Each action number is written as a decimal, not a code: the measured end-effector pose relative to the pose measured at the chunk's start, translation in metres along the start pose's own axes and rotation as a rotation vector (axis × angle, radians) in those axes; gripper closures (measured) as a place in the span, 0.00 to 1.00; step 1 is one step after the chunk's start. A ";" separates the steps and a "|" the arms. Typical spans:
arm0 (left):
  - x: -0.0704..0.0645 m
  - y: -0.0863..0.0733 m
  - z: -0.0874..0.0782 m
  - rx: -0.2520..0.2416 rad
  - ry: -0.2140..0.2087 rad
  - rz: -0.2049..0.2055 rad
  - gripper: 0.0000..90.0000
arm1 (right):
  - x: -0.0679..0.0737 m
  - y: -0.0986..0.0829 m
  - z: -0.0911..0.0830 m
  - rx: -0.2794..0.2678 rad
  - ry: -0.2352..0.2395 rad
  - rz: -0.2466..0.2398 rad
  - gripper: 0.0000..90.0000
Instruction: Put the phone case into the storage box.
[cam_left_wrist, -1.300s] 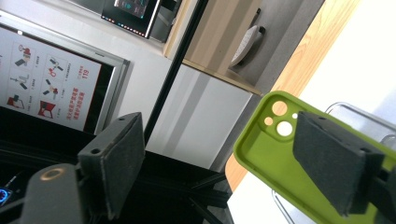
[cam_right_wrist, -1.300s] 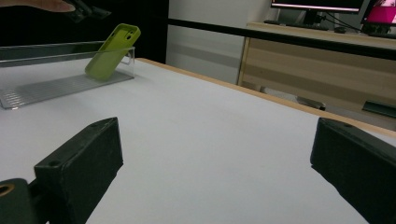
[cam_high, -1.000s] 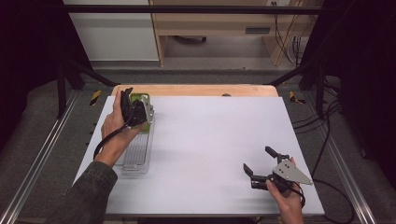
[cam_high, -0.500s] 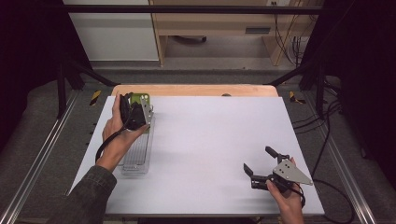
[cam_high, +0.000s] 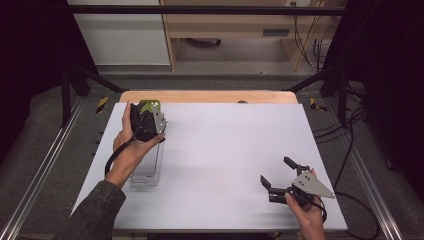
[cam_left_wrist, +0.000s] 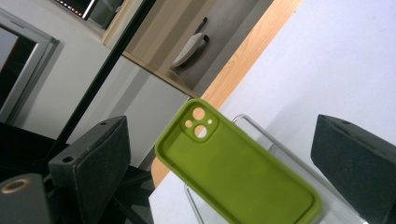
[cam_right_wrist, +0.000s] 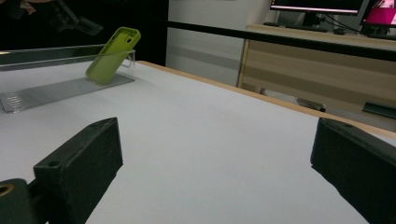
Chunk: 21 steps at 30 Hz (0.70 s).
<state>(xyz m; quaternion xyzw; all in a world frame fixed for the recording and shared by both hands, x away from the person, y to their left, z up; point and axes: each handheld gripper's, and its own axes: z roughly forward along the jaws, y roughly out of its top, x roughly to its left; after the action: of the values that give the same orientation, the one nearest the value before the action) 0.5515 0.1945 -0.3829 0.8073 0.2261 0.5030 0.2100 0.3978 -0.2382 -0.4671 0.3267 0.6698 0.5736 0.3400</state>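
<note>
Desk (cam_high: 225, 150), white-topped with a wooden strip along its far edge, carries a clear tray (cam_high: 146, 170) near its left side; the tray is the landmark for what follows. It is a long, shallow, see-through piece with a ribbed floor, lying lengthwise away from the person. At the tray's far end a green phone case (cam_left_wrist: 236, 175) leans, its lower edge down in the tray and its camera-cutout end tipped up over the far wall, hollow side facing the left tongs (cam_high: 148, 123). Left tongs hover just above the tray's far end, jaws wide apart, the case centred between them and touching neither. Right tongs (cam_high: 281, 181) rest well away from the tray, near the desk's front right corner, jaws also spread wide and holding nothing; from their camera the case (cam_right_wrist: 113, 53) shows propped against the tray's end wall. Judged step: taking hold of the case with the left tongs. To do it well, the jaws likely should come down square on the case's two long edges, near the middle of its length, since soft silicone may buckle if pinched at a corner. Closing gently and lifting straight up off the tray wall should keep the light tray from dragging along.
</note>
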 end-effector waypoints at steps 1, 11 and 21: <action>-0.001 0.001 -0.001 0.001 -0.003 0.001 0.05 | 0.000 0.000 0.000 -0.001 0.000 0.001 0.03; -0.007 0.011 -0.005 -0.028 -0.037 0.001 0.04 | 0.000 0.000 0.000 -0.002 0.001 0.001 0.03; -0.015 0.016 -0.012 -0.051 -0.054 0.017 0.04 | -0.001 0.000 -0.001 -0.001 0.000 -0.003 0.03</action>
<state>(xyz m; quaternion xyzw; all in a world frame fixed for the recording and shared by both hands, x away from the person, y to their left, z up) 0.5369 0.1740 -0.3798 0.8168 0.2009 0.4883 0.2322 0.3973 -0.2391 -0.4667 0.3256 0.6701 0.5734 0.3408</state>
